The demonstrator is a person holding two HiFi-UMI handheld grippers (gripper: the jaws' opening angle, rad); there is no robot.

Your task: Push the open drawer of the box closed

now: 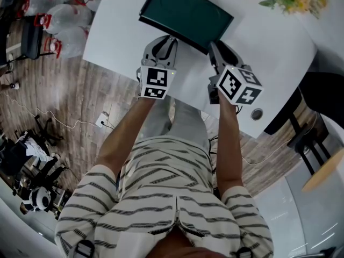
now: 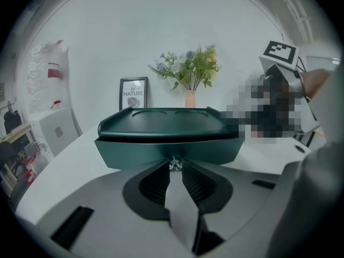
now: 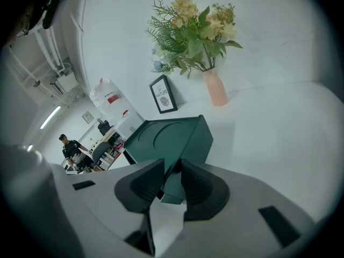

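Left gripper (image 2: 175, 170): clamped on drawer (image 2: 134, 152) knob (image 2: 173, 163), lower centre
Right gripper (image 3: 171, 183): clamped on box (image 3: 166, 136) corner
Risk: box is shoved along table (image 3: 279, 128) if that hold slips

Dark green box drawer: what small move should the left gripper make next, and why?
Probably ease the left gripper forward to push the drawer front into the dark green box. Its fingers are closed on the small silver knob there, and the right gripper appears to clamp the box's near corner, bracing it.
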